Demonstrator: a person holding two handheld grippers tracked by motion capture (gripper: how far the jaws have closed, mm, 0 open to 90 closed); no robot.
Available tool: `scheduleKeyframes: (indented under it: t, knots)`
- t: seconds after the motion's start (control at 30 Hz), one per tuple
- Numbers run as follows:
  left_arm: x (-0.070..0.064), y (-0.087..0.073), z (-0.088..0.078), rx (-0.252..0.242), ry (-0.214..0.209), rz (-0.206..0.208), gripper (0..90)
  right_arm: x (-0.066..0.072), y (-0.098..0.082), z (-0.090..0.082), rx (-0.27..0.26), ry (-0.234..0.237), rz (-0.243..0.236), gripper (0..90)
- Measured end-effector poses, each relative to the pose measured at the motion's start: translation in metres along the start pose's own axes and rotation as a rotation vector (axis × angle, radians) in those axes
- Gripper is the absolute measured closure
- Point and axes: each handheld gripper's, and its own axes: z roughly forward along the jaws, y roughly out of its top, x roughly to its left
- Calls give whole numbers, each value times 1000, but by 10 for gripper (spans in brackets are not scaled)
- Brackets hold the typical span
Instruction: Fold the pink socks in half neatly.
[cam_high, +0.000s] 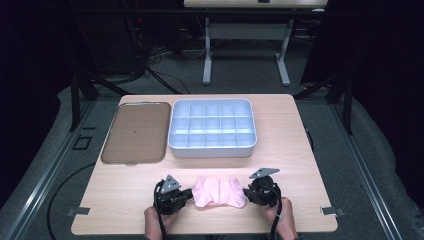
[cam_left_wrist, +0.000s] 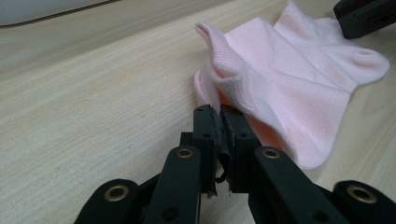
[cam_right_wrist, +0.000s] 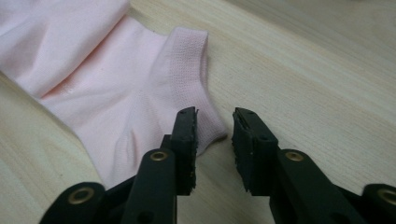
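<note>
A pink sock (cam_high: 219, 192) lies crumpled near the table's front edge, between my two grippers. My left gripper (cam_high: 190, 194) is shut on the sock's left edge; in the left gripper view its jaws pinch the pink fabric (cam_left_wrist: 280, 88) and lift a fold of it. My right gripper (cam_high: 246, 192) sits at the sock's right end. In the right gripper view its jaws stand open (cam_right_wrist: 214, 122) around a corner of the sock (cam_right_wrist: 140, 88), beside the ribbed cuff (cam_right_wrist: 187, 56), without pinching it. A hand holds each gripper from the bottom edge.
A white compartment tray (cam_high: 213, 145) with several empty cells stands at the table's back middle. A flat brown tray (cam_high: 135, 132) lies to its left. Bare wood (cam_high: 300, 150) surrounds the sock. Beyond the table stand desk legs and cables on the floor.
</note>
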Motion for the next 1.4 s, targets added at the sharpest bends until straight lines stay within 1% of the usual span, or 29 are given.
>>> scheduleKeyframes:
  t: [0.13, 0.17, 0.2, 0.23, 0.3, 0.37, 0.47, 0.5, 0.53, 0.57, 0.6, 0.63, 0.67, 0.7, 0.73, 0.77, 0.8, 0.83, 0.87, 0.93, 0.97, 1.0, 1.07, 1.17, 1.2, 1.27, 1.3, 1.33, 1.4]
  knots:
    - [0, 0, 0, 0, -3, -2, 846, 3, -1, 0, 4, 7, -25, 825]
    - [0, 0, 0, 0, -3, -2, 845, 4, 0, 0, 2, 13, -24, 838]
    - [0, 0, 0, 0, -3, -2, 846, 5, -1, 1, -5, 9, -18, 850]
    - [0, 0, 0, 0, -2, -1, 845, 4, 0, 0, 7, 14, -25, 864]
    - [0, 0, 0, -1, -2, -2, 845, 6, 1, -2, -11, 27, -21, 899]
    - [0, 0, 0, 0, -2, -2, 844, 7, 3, -5, -25, 51, -20, 900]
    - [0, 0, 0, 0, -3, -3, 843, 7, 5, -7, -32, 44, -20, 898]
    - [0, 0, 0, 0, -2, -2, 843, 6, 6, -7, -25, 35, -23, 856]
    - [0, 0, 0, -1, -1, -2, 842, 5, 5, -7, -36, 38, -14, 828]
    - [0, 0, 0, 0, 0, -1, 842, 4, 5, -7, -34, 33, -12, 805]
    - [0, 0, 0, 0, 0, -1, 842, 4, 5, -7, -35, 36, -11, 750]
    - [0, 0, 0, 0, 0, -1, 841, 2, 4, -7, -27, 28, -12, 729]
    - [0, 0, 0, 0, 0, 0, 842, 2, 4, -6, -30, 37, -10, 714]
    - [0, 0, 0, 0, 0, -1, 842, 2, 3, -6, -20, 34, -17, 690]
    - [0, 0, 0, 0, 0, -1, 841, 3, 3, -5, -21, 37, -18, 664]
    - [0, 0, 0, 0, 0, -1, 842, 3, 4, -4, -12, 37, -29, 658]
    - [0, 0, 0, 0, 0, 0, 842, 4, 4, -3, -4, 23, -41, 636]
    - [0, 0, 0, 0, 0, 0, 842, 4, 5, -2, 5, 21, -45, 622]
    - [0, 0, 0, 2, 1, 3, 842, 4, 5, -1, 4, 20, -42, 619]
    - [0, 0, 0, 2, 1, 4, 841, 4, 5, 1, 23, 11, -51, 614]
    - [0, 0, 0, 2, 1, 4, 841, 5, 4, 3, 11, 11, -51, 620]
    - [0, 0, 0, 2, 0, 2, 842, 5, 4, 3, 11, 10, -50, 635]
    - [0, 0, 0, 2, 0, 2, 842, 6, 3, 3, 13, -5, -58, 674]
    - [0, 0, 0, 2, 2, 4, 842, 6, 4, 3, 11, 13, -62, 774]
    - [0, 0, 0, 2, 2, 4, 841, 6, 4, 4, 9, 27, -59, 802]
    - [0, 0, 0, 2, 2, 4, 841, 6, 4, 4, 7, 40, -53, 822]
    - [0, 0, 0, 2, 3, 4, 841, 5, 4, 4, 15, 40, -53, 826]
    - [0, 0, 0, 2, 3, 4, 841, 5, 3, 4, 3, 51, -39, 831]
    - [0, 0, 0, 2, 3, 5, 842, 4, 3, 3, 5, 53, -30, 832]
